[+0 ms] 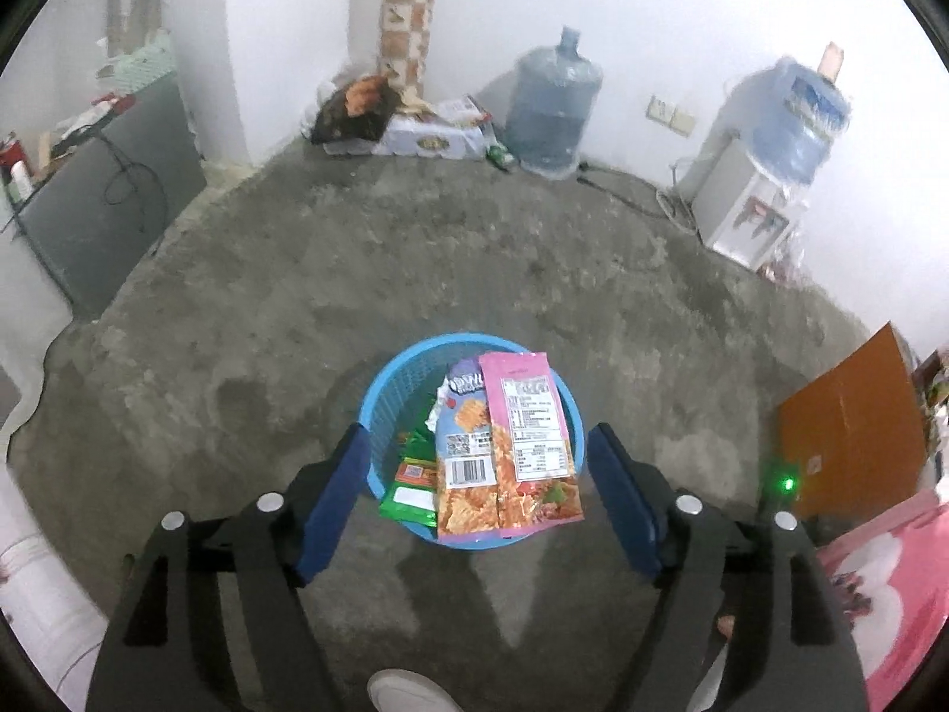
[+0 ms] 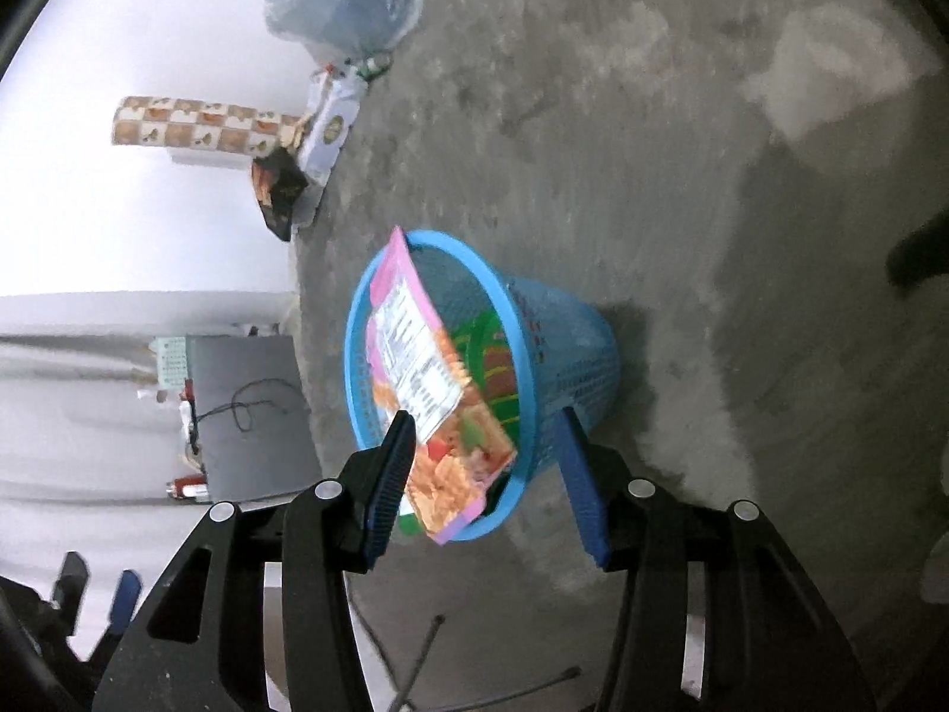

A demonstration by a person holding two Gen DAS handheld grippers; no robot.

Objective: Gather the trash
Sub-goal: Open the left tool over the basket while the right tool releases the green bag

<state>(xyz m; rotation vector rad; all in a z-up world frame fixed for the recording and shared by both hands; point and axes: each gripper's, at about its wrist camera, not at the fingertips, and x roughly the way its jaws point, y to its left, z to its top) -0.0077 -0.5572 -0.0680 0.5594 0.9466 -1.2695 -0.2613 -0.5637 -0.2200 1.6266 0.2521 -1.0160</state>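
Left gripper [image 1: 474,492] spread, right gripper [image 2: 483,474] spread; snack packets [image 1: 510,445] overhang blue basket [image 1: 403,368] rim; bare floor [image 1: 474,249] around.

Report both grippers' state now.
Left gripper: open, holding nothing.
Right gripper: open, holding nothing.

This is a plain room in a home, bare and lived-in — a rough grey concrete floor [image 1: 474,249] meets white plastered walls [image 1: 652,12]. A white water dispenser with a blue bottle on top [image 1: 765,178] stands against the wall near a spare blue water jug [image 1: 554,113]. A blue plastic lattice wastebasket [image 1: 397,380] holds snack wrappers, and a pink patterned bedcover [image 1: 878,581] shows at the edge — household things.
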